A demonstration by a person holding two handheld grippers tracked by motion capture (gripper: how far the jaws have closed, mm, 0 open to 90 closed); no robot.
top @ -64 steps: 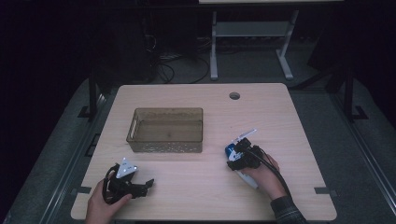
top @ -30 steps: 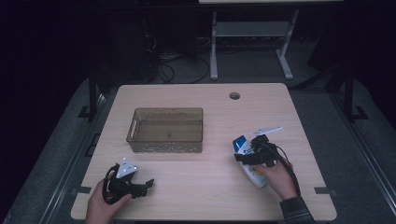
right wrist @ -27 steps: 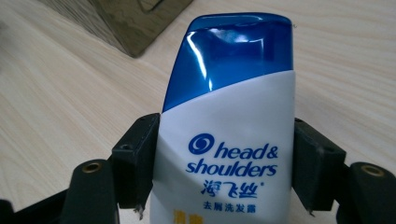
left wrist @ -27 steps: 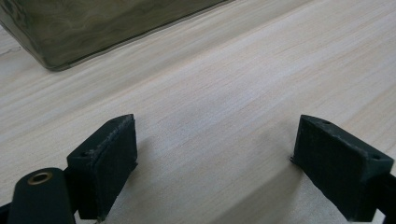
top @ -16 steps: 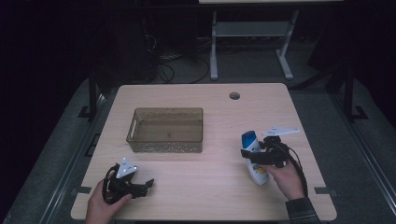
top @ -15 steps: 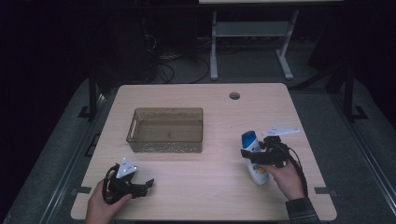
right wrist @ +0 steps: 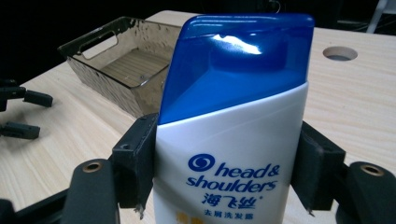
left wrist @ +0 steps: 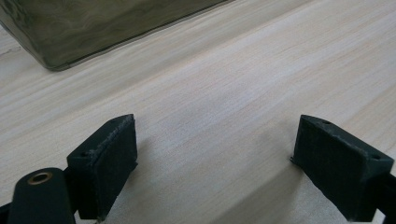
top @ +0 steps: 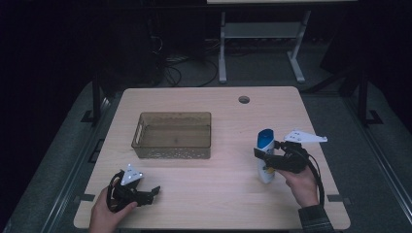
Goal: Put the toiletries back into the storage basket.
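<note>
The left gripper [top: 151, 191] rests on the pale wood table [top: 204, 194] just below the bin [top: 173, 134], jaws spread, nothing between them. Right of the bin, well apart, the right gripper [top: 260, 159] pinches an upright white bottle [top: 265, 154] (blue cap). Beyond the bin, a cable hole [top: 244, 99]; dark floor, a stand's legs [top: 222, 53].

Both grippers are black with blocky jaws. The right gripper [top: 266, 156] carries a grey three-cornered plate, a looping black cable and brass-ringed screw holes. A dark knitted cuff [top: 315, 219] covers that wrist.
</note>
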